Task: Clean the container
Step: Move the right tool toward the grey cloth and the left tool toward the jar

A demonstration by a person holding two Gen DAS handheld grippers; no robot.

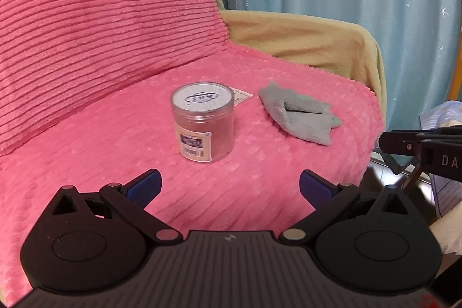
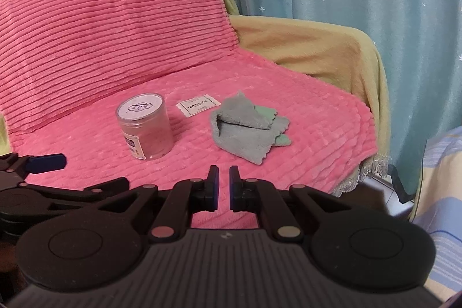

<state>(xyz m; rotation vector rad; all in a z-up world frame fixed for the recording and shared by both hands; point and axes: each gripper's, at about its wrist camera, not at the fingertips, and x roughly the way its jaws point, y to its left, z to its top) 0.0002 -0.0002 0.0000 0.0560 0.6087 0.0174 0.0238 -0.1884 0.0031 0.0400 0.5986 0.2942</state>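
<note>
Left wrist: left gripper (image 1: 229, 186) spread wide, facing upright container (image 1: 202, 121).

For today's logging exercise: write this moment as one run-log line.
left gripper open, empty | right gripper nearly shut, empty | jar upright, lidded | cloth untouched

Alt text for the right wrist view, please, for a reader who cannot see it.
A lidded clear jar stands upright on a pink sofa cover, with a crumpled grey cloth lying apart to its right and a small white card behind. The right tool, nearly shut and empty, hovers short of them.
</note>
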